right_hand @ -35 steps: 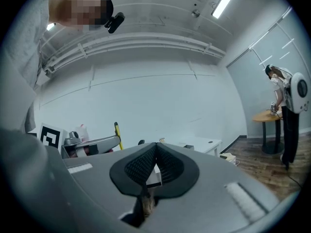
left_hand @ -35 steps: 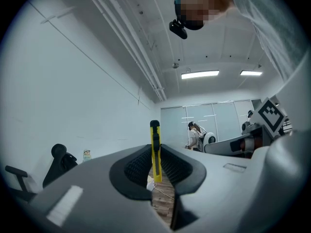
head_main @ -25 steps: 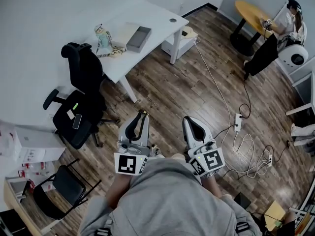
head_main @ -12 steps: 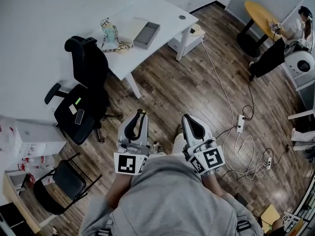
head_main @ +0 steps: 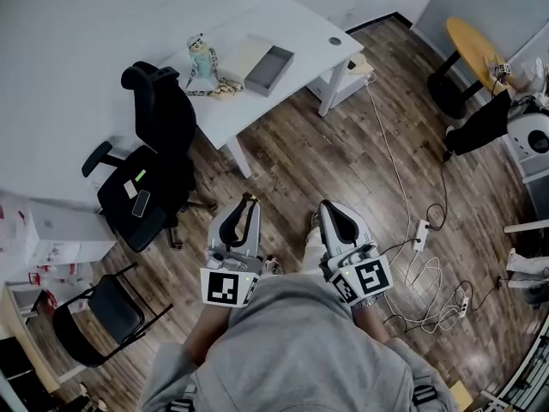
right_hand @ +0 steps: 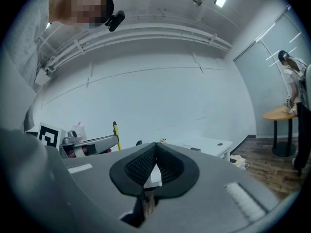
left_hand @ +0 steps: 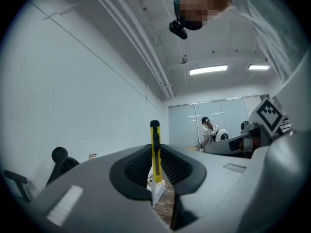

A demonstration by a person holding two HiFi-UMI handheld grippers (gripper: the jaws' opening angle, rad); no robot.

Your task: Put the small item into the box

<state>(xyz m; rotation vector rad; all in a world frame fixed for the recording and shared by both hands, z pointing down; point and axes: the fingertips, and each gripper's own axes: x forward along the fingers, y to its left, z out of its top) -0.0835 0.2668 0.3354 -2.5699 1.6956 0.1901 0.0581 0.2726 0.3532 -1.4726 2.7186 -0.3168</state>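
Two grippers hang side by side above the wood floor (head_main: 343,157). The left gripper (head_main: 247,204) has its fingers (left_hand: 133,168) clamped on a yellow cutter (left_hand: 155,152) that stands upright, and the right gripper (head_main: 331,209) has its fingers (right_hand: 137,167) pressed together with nothing between them. Farther off, past a black chair (head_main: 146,161), the grey box (head_main: 269,58) lies on the white table (head_main: 296,20), well apart from the cutter.

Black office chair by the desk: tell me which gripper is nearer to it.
Left. In the head view the left gripper is right of the chair; the right gripper is farther right, beyond it.
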